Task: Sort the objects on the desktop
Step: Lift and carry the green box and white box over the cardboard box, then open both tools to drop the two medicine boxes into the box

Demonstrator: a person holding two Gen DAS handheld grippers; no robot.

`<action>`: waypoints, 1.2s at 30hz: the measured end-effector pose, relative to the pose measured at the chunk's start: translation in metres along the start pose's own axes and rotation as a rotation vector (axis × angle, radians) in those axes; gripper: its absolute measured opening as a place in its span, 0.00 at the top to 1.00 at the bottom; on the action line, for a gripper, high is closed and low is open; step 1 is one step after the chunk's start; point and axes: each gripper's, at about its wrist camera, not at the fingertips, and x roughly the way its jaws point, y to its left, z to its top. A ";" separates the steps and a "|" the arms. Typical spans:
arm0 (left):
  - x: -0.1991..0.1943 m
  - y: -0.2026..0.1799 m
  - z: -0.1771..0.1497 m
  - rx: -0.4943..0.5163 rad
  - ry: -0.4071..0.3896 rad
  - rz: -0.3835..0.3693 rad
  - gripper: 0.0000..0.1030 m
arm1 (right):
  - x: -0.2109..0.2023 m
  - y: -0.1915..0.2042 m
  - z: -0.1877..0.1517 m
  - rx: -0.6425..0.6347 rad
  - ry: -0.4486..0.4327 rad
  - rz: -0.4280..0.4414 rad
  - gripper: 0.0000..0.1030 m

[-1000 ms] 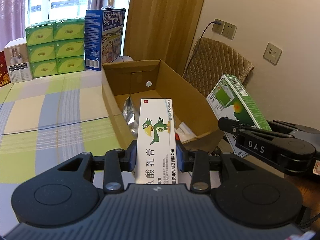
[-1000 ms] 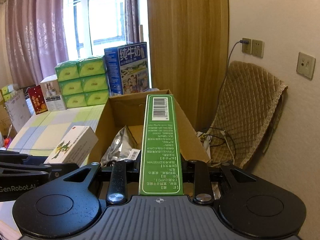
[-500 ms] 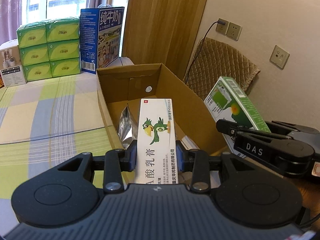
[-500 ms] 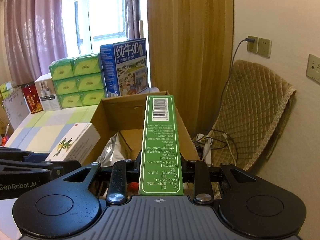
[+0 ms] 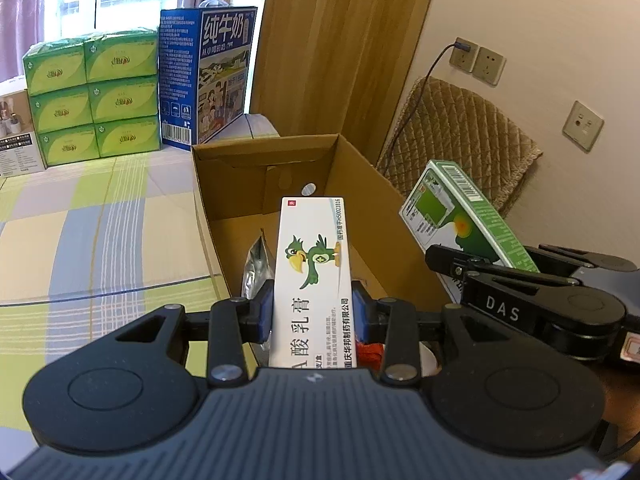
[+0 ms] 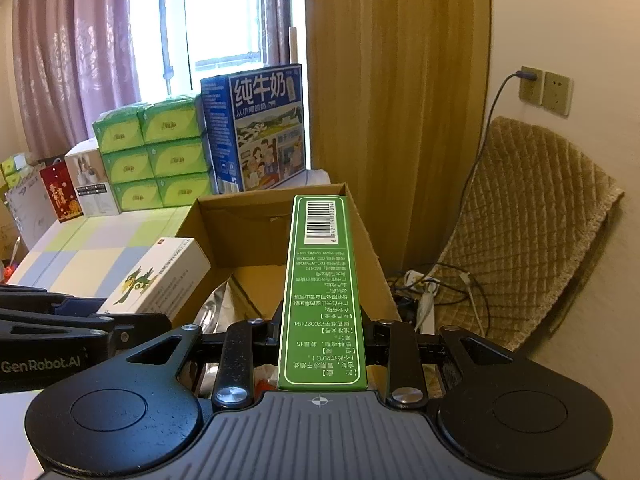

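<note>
White ointment box [image 5: 312, 280] is clamped lengthwise in left claw [image 5: 312, 316], held over the open cardboard box [image 5: 360, 184]. Green box [image 6: 322, 292] is gripped in right claw [image 6: 322, 336], also above the carton, just beside the white one. Silver foil pouch [image 5: 256, 264] is seen inside the carton.

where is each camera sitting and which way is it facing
Left wrist: sits on the left hand-held gripper, looking along its fingers at the white parrot box it clamps, over the open cardboard box; the right hand-held gripper shows at right.
Right wrist: sits on the right hand-held gripper, facing the same way along its green box; the left one shows at lower left.
Shared: cardboard box, both cartons, blue milk carton.
</note>
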 end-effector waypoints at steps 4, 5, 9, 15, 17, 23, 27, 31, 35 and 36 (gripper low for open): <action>0.017 0.003 0.006 -0.005 0.013 0.004 0.68 | 0.015 -0.002 0.006 -0.007 0.009 0.001 0.74; 0.021 0.004 0.007 -0.005 0.017 0.005 0.68 | 0.018 -0.002 0.007 -0.007 0.012 0.002 0.74; 0.035 0.007 0.012 -0.006 0.027 0.009 0.68 | 0.029 -0.004 0.012 -0.007 0.018 0.004 0.74; 0.049 0.010 0.018 0.003 0.039 0.010 0.68 | 0.040 -0.007 0.014 -0.004 0.025 0.007 0.74; 0.051 0.011 0.020 0.001 0.040 0.012 0.68 | 0.043 -0.007 0.015 -0.005 0.028 0.008 0.74; 0.057 0.012 0.023 -0.007 0.047 0.012 0.68 | 0.050 -0.005 0.015 -0.003 0.033 0.013 0.74; 0.060 0.013 0.023 -0.008 0.051 0.011 0.68 | 0.052 -0.006 0.016 -0.002 0.035 0.011 0.74; 0.063 0.013 0.023 -0.011 0.056 0.011 0.68 | 0.053 -0.006 0.016 -0.003 0.035 0.010 0.74; 0.066 0.015 0.023 -0.024 0.060 -0.003 0.68 | 0.056 -0.008 0.017 0.000 0.036 0.011 0.74; 0.066 0.015 0.023 -0.028 0.060 -0.004 0.67 | 0.056 -0.008 0.017 0.001 0.036 0.011 0.74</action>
